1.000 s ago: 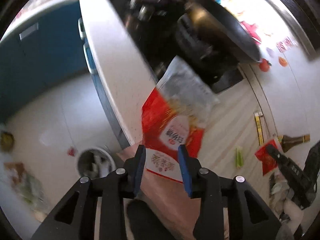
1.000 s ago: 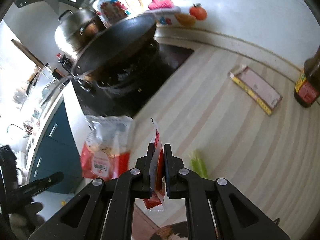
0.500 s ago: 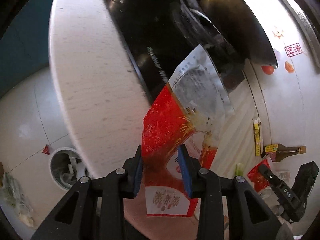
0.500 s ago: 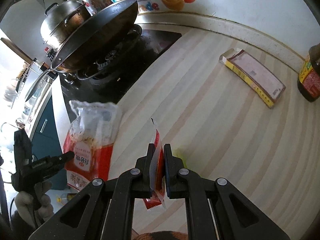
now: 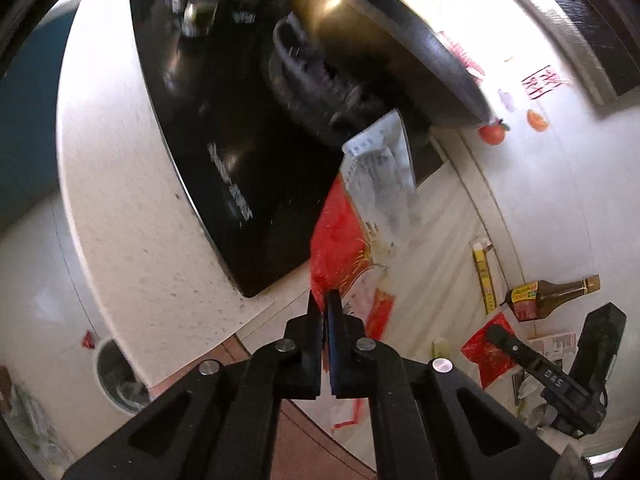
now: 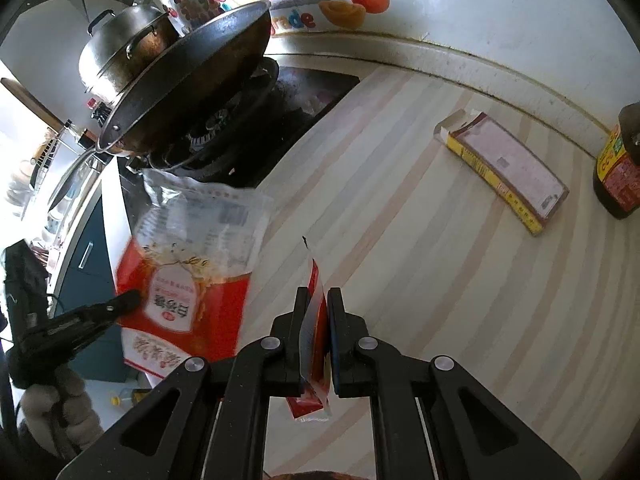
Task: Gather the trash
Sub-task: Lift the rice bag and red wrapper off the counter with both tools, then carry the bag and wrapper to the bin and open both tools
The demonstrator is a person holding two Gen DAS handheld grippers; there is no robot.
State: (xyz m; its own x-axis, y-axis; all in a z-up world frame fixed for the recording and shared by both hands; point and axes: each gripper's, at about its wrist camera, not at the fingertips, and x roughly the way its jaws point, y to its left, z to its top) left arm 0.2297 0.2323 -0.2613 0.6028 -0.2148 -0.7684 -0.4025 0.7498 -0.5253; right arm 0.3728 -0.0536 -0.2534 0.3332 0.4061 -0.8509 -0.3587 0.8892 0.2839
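My left gripper (image 5: pixel 325 300) is shut on the lower edge of a large red and clear food bag (image 5: pixel 360 220), held up over the striped counter beside the stove. The same bag (image 6: pixel 192 264) shows in the right wrist view with the left gripper (image 6: pixel 120 304) pinching it. My right gripper (image 6: pixel 318 300) is shut on a small red sachet (image 6: pixel 314 320), edge-on between the jaws. That sachet (image 5: pixel 484 348) and the right gripper (image 5: pixel 496 332) appear at lower right in the left wrist view. A round trash bin (image 5: pixel 116 376) stands on the floor below the counter.
A black wok (image 6: pixel 188 76) sits on the black stove (image 5: pixel 240 128), a steel pot (image 6: pixel 120 48) behind it. A yellow-edged flat box (image 6: pixel 504 168) and a dark sauce bottle (image 6: pixel 618 172) are on the striped counter (image 6: pixel 400 200). A small green scrap (image 5: pixel 440 346) lies near the counter edge.
My left gripper closed from wide apart onto the big bag's lower edge and moved in over the counter. My right gripper kept hold of the sachet and shifted slightly forward.
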